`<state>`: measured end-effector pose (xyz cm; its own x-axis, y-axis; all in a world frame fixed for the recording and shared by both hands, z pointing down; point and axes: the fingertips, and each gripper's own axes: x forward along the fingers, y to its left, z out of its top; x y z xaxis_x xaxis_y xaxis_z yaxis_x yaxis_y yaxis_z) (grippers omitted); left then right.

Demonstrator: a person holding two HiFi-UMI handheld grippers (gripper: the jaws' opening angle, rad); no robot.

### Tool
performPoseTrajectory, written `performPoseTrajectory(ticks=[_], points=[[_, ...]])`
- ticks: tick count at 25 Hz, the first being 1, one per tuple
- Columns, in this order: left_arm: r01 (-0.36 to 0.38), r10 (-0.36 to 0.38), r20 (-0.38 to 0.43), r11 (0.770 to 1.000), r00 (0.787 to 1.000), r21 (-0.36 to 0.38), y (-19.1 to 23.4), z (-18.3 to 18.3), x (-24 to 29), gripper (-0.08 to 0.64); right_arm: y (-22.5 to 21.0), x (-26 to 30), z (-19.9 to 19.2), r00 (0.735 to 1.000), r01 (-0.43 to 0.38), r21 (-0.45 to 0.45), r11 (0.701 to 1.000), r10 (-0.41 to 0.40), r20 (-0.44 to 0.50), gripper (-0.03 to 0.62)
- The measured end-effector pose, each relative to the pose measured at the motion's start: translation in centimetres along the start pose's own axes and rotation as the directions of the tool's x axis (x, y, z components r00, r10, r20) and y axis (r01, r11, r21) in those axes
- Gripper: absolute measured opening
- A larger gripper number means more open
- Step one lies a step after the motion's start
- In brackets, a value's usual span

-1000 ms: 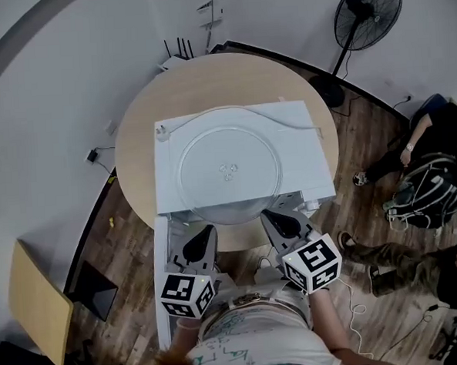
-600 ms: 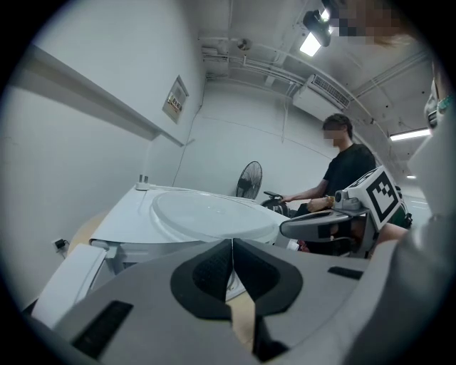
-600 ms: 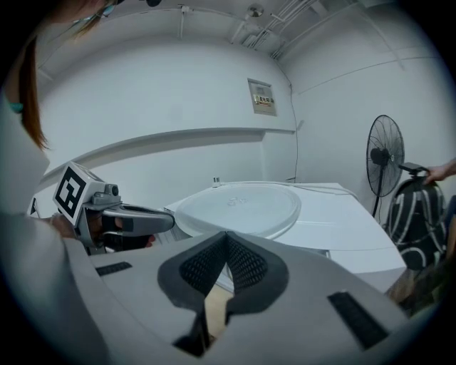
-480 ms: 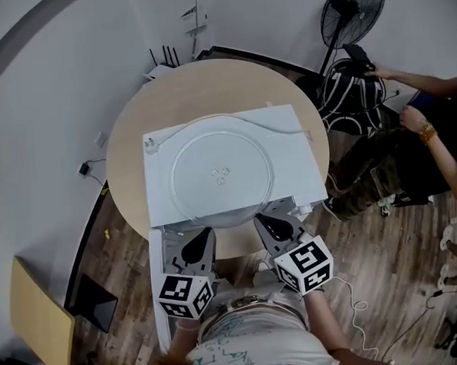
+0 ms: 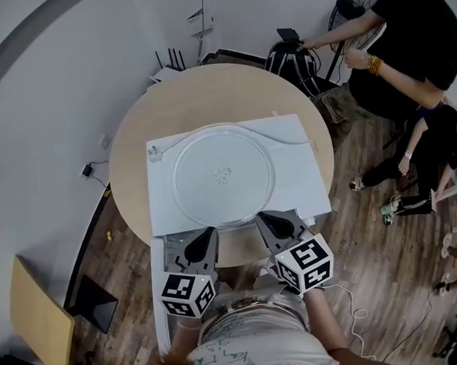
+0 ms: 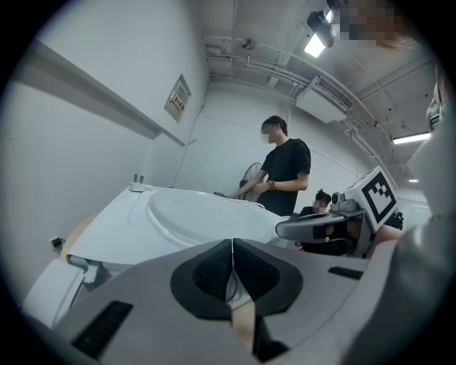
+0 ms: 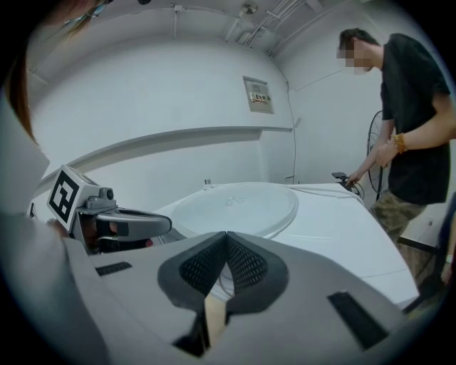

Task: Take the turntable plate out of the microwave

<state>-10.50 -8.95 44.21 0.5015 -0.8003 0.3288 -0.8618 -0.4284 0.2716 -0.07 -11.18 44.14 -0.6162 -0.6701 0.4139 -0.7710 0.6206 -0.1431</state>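
Your L gripper (image 5: 206, 235) and R gripper (image 5: 266, 216) both sit at the front edge of the microwave (image 5: 296, 147), side by side, tips pointing in toward it. L gripper view shows your L gripper (image 6: 232, 246) w/ pads pressed together and nothing between them. The R gripper (image 7: 226, 239) is the same in its own view: jaws closed, empty. The turntable plate (image 5: 222, 174) is out of the oven, lying flat on top of the microwave, roughly centred, w/ its near rim right at the top's front edge. That rim is just beyond your gripper tips; can't tell if either one touches it. Both gripper views show the plate (image 6: 206, 214) (image 7: 235, 207) flat on the white top just past the jaws. The microwave door (image 5: 162, 290) hangs open at the front-left corner, next to your L gripper. A power cord (image 5: 287, 136) runs along the back edge of the microwave top. The microwave stands mid round table (image 5: 134, 160). Bkgd: a person in a black tee (image 5: 412, 28) stands past the table's far-right edge, near a fan (image 5: 357, 8).
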Motion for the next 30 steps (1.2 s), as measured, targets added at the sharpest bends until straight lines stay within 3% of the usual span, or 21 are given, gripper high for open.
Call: performPoseTrajectory(ticks=[18,30], points=[[-0.036,0.037,0.029,0.998,0.999,-0.042,0.9,1.0,1.3,0.017,-1.7,1.2,1.6,0.999,-0.021,0.010,1.000,0.021,0.031,-0.009],[-0.063,0.060,0.153,0.998,0.986,0.017,-1.1,2.4,-0.5,0.017,-0.6,-1.1,3.6,0.979,-0.117,-0.176,0.978,0.143,0.148,-0.009]])
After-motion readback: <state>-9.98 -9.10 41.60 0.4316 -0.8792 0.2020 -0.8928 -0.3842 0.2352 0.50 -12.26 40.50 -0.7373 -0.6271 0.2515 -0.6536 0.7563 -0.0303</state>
